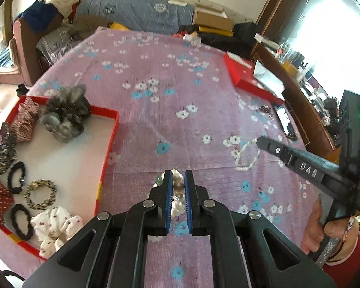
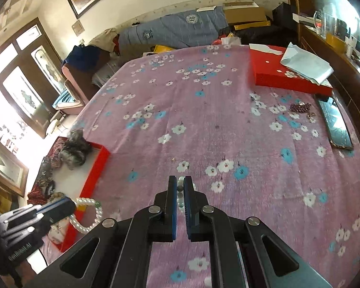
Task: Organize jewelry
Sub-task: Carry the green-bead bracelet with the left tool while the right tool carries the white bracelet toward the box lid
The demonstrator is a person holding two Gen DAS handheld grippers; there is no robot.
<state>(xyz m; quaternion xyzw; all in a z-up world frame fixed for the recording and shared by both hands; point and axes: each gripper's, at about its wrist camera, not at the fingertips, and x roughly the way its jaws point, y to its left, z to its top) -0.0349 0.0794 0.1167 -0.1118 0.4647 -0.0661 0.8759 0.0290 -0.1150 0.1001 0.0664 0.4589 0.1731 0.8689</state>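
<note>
- Where the pink floral bedspread [image 1: 170, 129] meets the left edge of the left wrist view, a red-walled tray [image 1: 112, 129] with a white floor holds hair ties: a grey ruffled scrunchie [image 1: 66, 117] at its far corner, a striped pink scrunchie [image 1: 25, 122] beside it, two black elastic loops [image 1: 16, 177], a leopard-print ring [image 1: 39, 198] and a white printed scrunchie [image 1: 55, 228].
- Centre, same view: the left gripper [image 1: 178, 183] has its blue pads drawn narrow on a large-bead pearl bracelet [image 1: 177, 192]; in the right wrist view this bracelet [image 2: 88, 216] hangs as a loop from the fingertips, over the tray's near red wall.
- Right of centre: the right gripper [image 1: 260, 141], held by a hand [image 1: 321, 228] in a red sleeve, pinches a smaller white bead bracelet [image 1: 247, 153], whose loop hangs down against the bedspread.
- In its own view the right gripper [image 2: 180, 187] shows a slim gap with pale beads [image 2: 180, 183] between the pads.
- Far right: a red box lid [image 2: 283, 74] bearing pale paper [image 2: 304, 63], a dark red bead piece [image 2: 300, 107] and a phone [image 2: 336, 124] lie near the bed's edge.
</note>
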